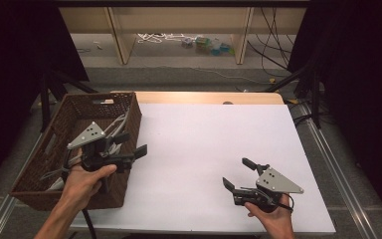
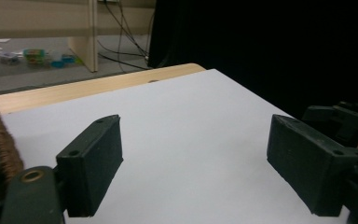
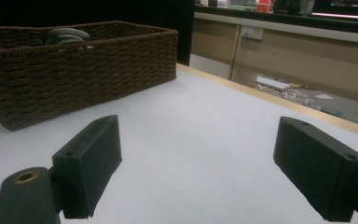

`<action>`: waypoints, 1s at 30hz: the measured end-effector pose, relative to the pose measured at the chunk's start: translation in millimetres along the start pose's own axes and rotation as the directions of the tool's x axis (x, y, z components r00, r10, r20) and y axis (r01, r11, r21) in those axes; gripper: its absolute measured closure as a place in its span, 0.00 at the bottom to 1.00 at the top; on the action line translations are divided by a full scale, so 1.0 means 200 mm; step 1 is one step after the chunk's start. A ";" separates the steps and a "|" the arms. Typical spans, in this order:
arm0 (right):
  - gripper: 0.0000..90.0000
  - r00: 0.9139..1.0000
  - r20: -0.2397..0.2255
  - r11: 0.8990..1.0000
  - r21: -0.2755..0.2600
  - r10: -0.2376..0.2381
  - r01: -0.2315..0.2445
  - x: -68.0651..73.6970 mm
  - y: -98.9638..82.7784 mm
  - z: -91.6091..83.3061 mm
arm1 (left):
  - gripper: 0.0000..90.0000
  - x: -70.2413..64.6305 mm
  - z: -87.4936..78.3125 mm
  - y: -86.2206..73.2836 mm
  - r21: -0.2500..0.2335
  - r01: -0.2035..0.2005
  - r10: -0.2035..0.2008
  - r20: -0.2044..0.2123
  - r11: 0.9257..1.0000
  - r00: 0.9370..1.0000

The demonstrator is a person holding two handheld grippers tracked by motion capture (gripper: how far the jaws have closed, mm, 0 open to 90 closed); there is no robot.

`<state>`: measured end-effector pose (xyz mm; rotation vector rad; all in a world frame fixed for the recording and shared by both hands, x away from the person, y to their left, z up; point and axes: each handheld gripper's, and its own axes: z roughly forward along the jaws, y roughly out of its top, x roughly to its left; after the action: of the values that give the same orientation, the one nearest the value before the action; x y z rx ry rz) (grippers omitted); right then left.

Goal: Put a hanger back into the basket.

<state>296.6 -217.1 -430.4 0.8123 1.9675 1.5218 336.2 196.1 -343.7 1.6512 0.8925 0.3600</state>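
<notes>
High view: both tools empty beside the wicker basket (image 1: pixel 129 107).
I hold left tool (image 1: pixel 129 144) and right tool (image 1: pixel 238 172) with jaws apart; cutlery in basket, nothing left on the white surface (image 1: pixel 204 144).

A white sheet (image 1: pixel 214 164) is covering most of the counter (image 1: pixel 204 97), leaving a wooden strip showing along its far edge. Beyond that edge, pale wooden shelf legs (image 1: pixel 122 35) are standing on the floor, with small coloured objects (image 1: pixel 209 46) and black cables (image 1: pixel 273 35) lying there.
</notes>
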 end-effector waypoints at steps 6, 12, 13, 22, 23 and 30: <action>0.18 1.000 -0.008 1.000 -0.012 0.002 -0.002 0.00 0.00 0.00 | 0.18 -0.09 0.06 -0.04 -0.011 -0.052 0.053 0.016 0.999 0.998; 0.18 1.000 -0.002 1.000 -0.012 0.002 -0.002 0.00 0.00 0.00 | 0.18 -0.13 0.11 -0.09 -0.011 -0.066 0.067 0.027 0.998 0.997; 0.18 1.000 -0.012 1.000 -0.018 0.006 -0.006 0.00 0.00 0.00 | 0.18 -0.13 0.12 -0.10 -0.011 -0.075 0.075 0.027 0.997 0.997; 0.18 1.000 -0.017 1.000 -0.019 0.011 -0.011 0.00 0.00 -0.01 | 0.18 -0.18 0.17 -0.22 -0.035 -0.119 0.119 0.016 0.992 0.993; 0.18 1.000 -0.015 1.000 -0.016 0.007 -0.007 0.00 0.01 -0.01 | 0.18 -0.17 0.16 -0.24 -0.037 -0.133 0.134 0.014 0.990 0.991; 0.17 1.000 -0.021 1.000 -0.007 0.008 -0.008 0.00 0.00 0.00 | 0.18 -0.04 0.14 -0.27 -0.020 -0.437 0.435 -0.056 0.899 0.899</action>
<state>296.6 -217.0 -429.9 0.8058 1.9752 1.5468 328.7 173.1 -400.0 1.8135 0.5390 0.7233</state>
